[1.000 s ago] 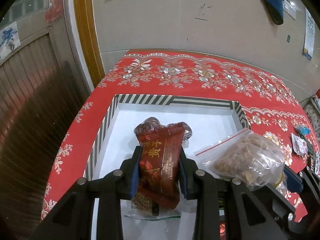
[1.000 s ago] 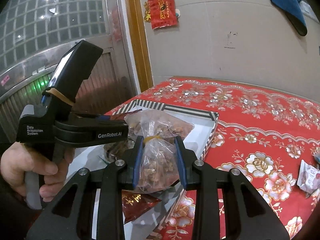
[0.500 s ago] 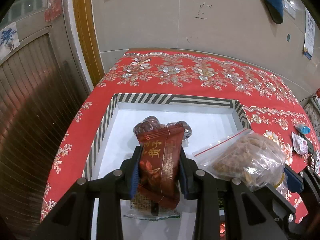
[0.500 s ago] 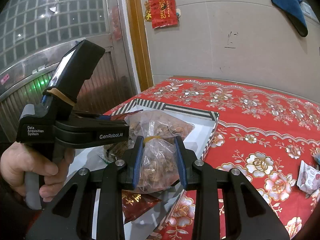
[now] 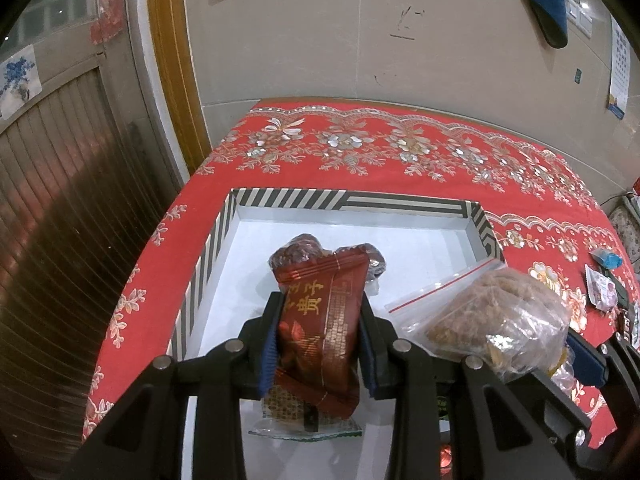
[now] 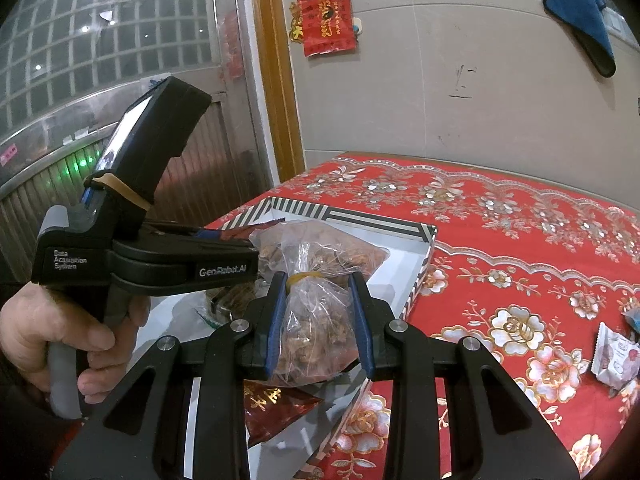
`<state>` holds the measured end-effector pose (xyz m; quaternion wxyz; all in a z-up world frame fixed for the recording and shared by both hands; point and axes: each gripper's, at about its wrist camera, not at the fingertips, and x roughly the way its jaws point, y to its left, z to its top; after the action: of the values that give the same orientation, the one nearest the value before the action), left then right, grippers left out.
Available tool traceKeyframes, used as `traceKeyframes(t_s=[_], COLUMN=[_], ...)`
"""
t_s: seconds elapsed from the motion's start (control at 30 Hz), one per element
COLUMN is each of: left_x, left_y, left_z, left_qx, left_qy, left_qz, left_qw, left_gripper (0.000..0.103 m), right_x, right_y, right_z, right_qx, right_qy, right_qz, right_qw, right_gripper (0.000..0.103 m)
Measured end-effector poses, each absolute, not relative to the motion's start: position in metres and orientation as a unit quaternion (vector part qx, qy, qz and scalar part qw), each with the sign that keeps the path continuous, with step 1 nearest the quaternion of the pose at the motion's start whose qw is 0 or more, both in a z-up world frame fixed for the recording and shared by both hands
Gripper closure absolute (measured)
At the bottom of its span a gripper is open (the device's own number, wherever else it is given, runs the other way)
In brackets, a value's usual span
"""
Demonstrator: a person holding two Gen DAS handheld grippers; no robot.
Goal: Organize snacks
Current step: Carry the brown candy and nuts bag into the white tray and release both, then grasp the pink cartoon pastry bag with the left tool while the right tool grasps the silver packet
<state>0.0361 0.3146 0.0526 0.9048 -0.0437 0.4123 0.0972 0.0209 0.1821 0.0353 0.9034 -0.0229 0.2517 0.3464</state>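
A red floral cloth (image 5: pixel 400 152) carries the striped box (image 5: pixel 348 200). The left gripper (image 5: pixel 318 336) clamps a red packet (image 5: pixel 320 328), long axis toward 12 o'clock, over the box floor; at 3 o'clock, the right gripper (image 6: pixel 318 320) pinches a clear bag (image 6: pixel 316 320) above the box's right wall.

- The box (image 5: pixel 280 200) sits on the table (image 5: pixel 400 152), at the table's corner nearest the door (image 5: pixel 60 208); the door stands left of the box, the wall (image 5: pixel 360 40) beyond it.
- The left gripper (image 5: pixel 318 344) is above the box's near part, a snack packet (image 5: pixel 320 328) clamped between its fingers.
- Under that packet, another packet (image 5: pixel 304 428) lies on the box floor.
- Beyond it, inside the box, lies a bag of round snacks (image 5: pixel 300 246).
- The right gripper (image 6: pixel 320 320) is over the box's right side, closed on a clear bag (image 6: pixel 316 320).
- Right of the box, well apart, small wrapped snacks (image 6: pixel 614 356) lie on the table.
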Motion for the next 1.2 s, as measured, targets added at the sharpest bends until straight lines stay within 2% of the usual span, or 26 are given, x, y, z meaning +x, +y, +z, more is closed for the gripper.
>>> traceKeyframes(t_s=[0.1, 0.27, 0.3, 0.73, 0.87, 1.0, 1.07, 1.13, 1.2], left_x=[0.037, 0.037, 0.036, 0.035, 0.028, 0.022, 0.02, 0.017, 0.015], left_y=[0.314, 0.317, 0.317, 0.316, 0.316, 0.296, 0.273, 0.247, 0.216], left_z=[0.052, 0.053, 0.053, 0.056, 0.07, 0.085, 0.091, 0.095, 0.099], left_qx=[-0.042, -0.045, -0.046, -0.042, -0.059, -0.056, -0.044, -0.038, -0.02], left_qy=[0.413, 0.41, 0.408, 0.404, 0.376, 0.348, 0.349, 0.352, 0.348], left_qz=[0.101, 0.108, 0.108, 0.104, 0.092, 0.072, 0.044, 0.015, -0.01], left_qw=[0.904, 0.905, 0.905, 0.908, 0.92, 0.933, 0.935, 0.935, 0.937], left_gripper=[0.06, 0.038, 0.036, 0.034, 0.034, 0.028, 0.025, 0.021, 0.014], right_x=[0.022, 0.022, 0.021, 0.016, 0.018, 0.015, 0.014, 0.013, 0.011], right_y=[0.181, 0.179, 0.179, 0.176, 0.155, 0.108, 0.075, 0.037, 0.005], right_z=[0.035, 0.036, 0.036, 0.037, 0.043, 0.051, 0.052, 0.053, 0.052], right_qx=[-0.024, -0.023, -0.023, -0.019, -0.008, 0.015, 0.018, 0.02, 0.022], right_qy=[0.254, 0.25, 0.249, 0.233, 0.225, 0.216, 0.212, 0.203, 0.2], right_qz=[0.346, 0.346, 0.347, 0.347, 0.321, 0.289, 0.263, 0.227, 0.202], right_qw=[0.903, 0.904, 0.904, 0.908, 0.92, 0.933, 0.941, 0.952, 0.959], right_gripper=[0.072, 0.071, 0.071, 0.071, 0.071, 0.071, 0.062, 0.038, 0.036])
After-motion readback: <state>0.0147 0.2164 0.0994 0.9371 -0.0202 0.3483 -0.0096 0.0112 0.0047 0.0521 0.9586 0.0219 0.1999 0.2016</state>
